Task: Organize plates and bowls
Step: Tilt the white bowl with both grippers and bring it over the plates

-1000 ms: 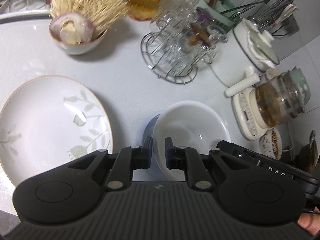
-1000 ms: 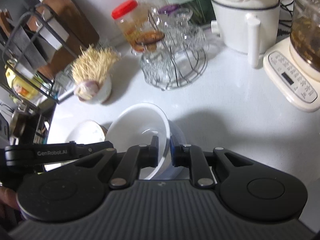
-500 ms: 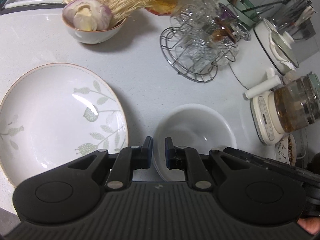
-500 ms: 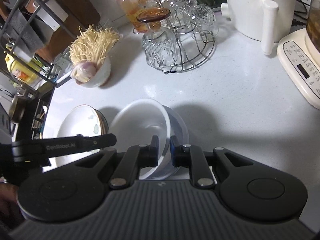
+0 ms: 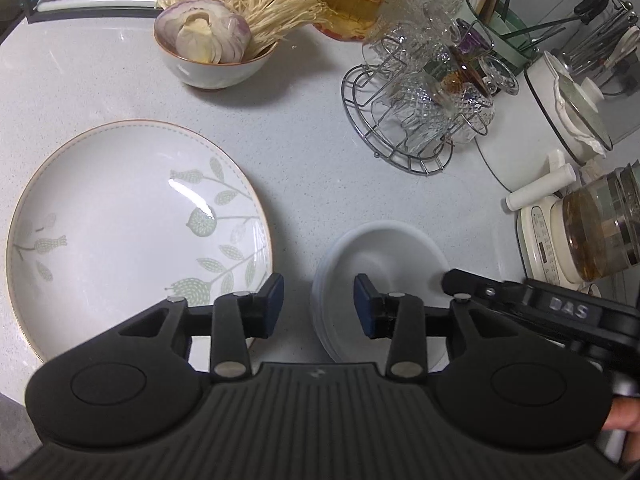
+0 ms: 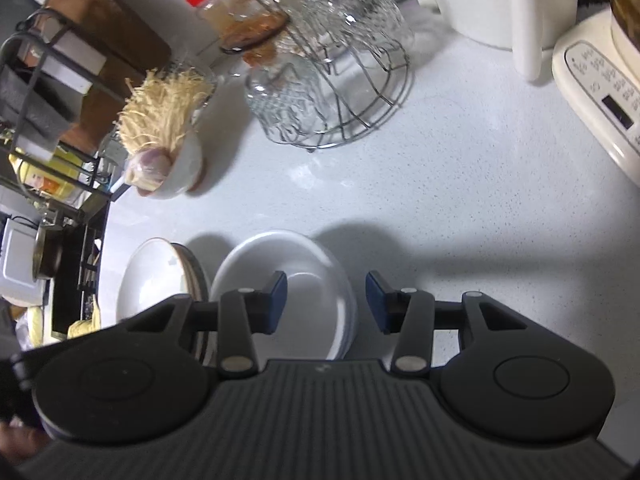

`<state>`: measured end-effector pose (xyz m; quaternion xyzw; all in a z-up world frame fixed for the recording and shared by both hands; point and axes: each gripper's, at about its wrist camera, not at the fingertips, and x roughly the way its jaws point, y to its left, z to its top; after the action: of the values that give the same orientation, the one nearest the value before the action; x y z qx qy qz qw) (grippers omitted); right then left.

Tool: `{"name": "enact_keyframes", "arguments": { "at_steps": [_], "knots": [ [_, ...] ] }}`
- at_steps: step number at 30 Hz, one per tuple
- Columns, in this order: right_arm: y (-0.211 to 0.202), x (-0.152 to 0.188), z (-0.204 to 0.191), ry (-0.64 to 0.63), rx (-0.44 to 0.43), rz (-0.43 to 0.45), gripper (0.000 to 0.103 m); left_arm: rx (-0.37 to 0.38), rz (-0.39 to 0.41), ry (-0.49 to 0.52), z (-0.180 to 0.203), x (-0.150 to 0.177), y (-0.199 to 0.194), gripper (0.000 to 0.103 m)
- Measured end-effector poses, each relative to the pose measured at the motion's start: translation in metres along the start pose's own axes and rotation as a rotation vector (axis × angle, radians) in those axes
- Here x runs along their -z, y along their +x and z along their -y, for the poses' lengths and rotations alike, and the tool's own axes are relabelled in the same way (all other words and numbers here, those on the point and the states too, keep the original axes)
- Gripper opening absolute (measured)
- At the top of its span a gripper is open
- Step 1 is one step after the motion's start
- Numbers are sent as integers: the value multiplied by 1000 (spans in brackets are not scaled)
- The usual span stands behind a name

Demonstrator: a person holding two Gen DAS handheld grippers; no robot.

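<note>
A stack of white bowls [image 5: 380, 276] sits on the white counter, nested inside one another; it also shows in the right wrist view [image 6: 288, 276]. My left gripper [image 5: 319, 305] is open, its jaws either side of the stack's left rim without touching. My right gripper [image 6: 326, 302] is open around the stack's right rim. A large white plate with a leaf pattern [image 5: 132, 232] lies flat to the left of the bowls; in the right wrist view the plate [image 6: 156, 276] shows at the left.
A bowl of onion and enoki mushrooms [image 5: 216, 48] stands at the back. A wire rack of glasses [image 5: 424, 104] is behind the bowls. A white pot [image 5: 560, 120] and a glass kettle on its base [image 5: 580, 240] stand at the right.
Both grippers were shut on the top bowl's rim and lowered it into the stack. Both have now opened and let go; the bowl rests nested in the stack.
</note>
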<state>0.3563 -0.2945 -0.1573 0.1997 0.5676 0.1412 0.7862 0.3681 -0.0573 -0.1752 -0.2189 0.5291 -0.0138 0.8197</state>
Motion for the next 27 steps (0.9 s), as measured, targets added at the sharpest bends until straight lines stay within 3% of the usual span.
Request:
{"name": "enact_keyframes", "arguments": {
  "at_steps": [13,20,27],
  "knots": [
    [38,0,10,8,8,-94,44,-22,11,-22,6,2,2,48],
    [41,3,17,28,-16,-125,20,-25,3,-37,12,5,6,48],
    [28,6,31,26,-1,-103,19,-15,-17,-22,25,8,13,54]
  ]
}}
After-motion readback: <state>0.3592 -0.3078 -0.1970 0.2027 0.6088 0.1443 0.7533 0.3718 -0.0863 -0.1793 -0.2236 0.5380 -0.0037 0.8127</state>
